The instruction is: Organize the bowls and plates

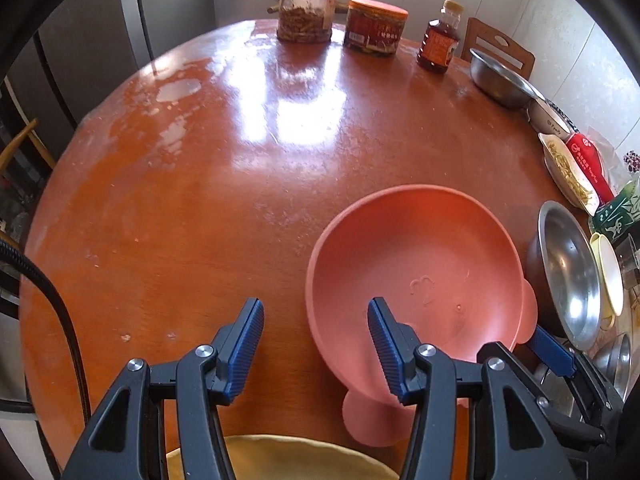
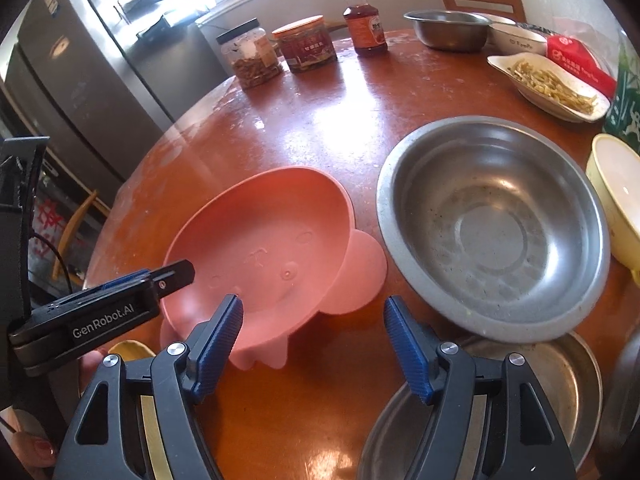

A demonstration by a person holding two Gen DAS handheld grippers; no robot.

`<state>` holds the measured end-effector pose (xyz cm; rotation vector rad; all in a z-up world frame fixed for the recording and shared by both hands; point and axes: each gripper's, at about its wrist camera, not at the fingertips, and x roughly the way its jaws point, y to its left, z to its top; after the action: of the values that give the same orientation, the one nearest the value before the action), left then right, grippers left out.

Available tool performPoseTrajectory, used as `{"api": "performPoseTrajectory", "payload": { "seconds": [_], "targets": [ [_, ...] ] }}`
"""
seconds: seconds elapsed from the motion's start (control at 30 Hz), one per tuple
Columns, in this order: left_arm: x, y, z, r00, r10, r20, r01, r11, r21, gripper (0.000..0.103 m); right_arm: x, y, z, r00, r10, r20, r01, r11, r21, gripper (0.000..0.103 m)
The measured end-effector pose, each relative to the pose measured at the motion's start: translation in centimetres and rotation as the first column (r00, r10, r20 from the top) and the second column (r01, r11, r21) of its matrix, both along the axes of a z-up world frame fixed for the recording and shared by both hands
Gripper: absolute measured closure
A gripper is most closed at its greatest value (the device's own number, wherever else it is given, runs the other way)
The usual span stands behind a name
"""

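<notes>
A pink bowl (image 1: 416,264) with round ear tabs sits on the round wooden table (image 1: 208,184). My left gripper (image 1: 315,308) stands open astride the bowl's near left rim, one finger inside and one outside, with neither pad touching it. In the right wrist view the same pink bowl (image 2: 264,240) lies ahead and to the left, and a left gripper finger (image 2: 176,274) reaches over its left rim. My right gripper (image 2: 313,302) is open just in front of the bowl's right ear tab, holding nothing. A large steel bowl (image 2: 492,224) stands right of the pink one.
A steel plate (image 2: 560,380) and a yellow bowl (image 2: 616,200) crowd the right side. A yellow plate (image 1: 280,456) lies at the near edge. Two jars (image 1: 308,8), a sauce bottle (image 1: 438,40), a small steel bowl (image 1: 500,76) and a dish of food (image 2: 548,84) line the far and right rim.
</notes>
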<state>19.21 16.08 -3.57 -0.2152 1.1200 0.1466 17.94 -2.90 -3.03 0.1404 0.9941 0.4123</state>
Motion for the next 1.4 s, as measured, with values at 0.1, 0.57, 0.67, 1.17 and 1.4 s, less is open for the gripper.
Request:
{"api": "performPoseTrajectory", "payload": {
  "seconds": [0.1, 0.57, 0.67, 1.17, 1.4],
  "targets": [
    [0.2, -0.3, -0.3, 1.0, -0.022, 0.0, 0.022, 1.0, 0.004, 0.049, 0.1, 0.6, -0.1, 0.999, 0.029, 0.029, -0.028, 0.999, -0.038, 0.029],
    [-1.1, -0.9, 1.6, 0.997, -0.056, 0.06, 0.053, 0.997, 0.056, 0.05, -0.2, 1.5, 1.0, 0.99, 0.095, 0.108, -0.09, 0.995, -0.044, 0.051],
    [-1.7, -1.0, 3.0, 0.994, -0.06, 0.089, 0.055, 0.997, 0.061, 0.05, -0.4, 1.4, 1.8, 0.988, 0.092, 0.121, -0.09, 0.996, -0.026, 0.051],
    [-7.3, -0.3, 7.2, 0.983, -0.019, 0.181, 0.0, 0.995, 0.101, 0.05, -4.6, 2.1, 6.0, 0.966, 0.149, 0.21, -0.155, 0.988, 0.013, 0.051],
    [-11.1, 1.2, 6.9, 0.984, 0.025, 0.178, -0.043, 0.994, 0.097, 0.05, -7.2, 3.6, 6.0, 0.955, 0.206, 0.211, -0.213, 0.977, 0.009, 0.051]
  ]
}}
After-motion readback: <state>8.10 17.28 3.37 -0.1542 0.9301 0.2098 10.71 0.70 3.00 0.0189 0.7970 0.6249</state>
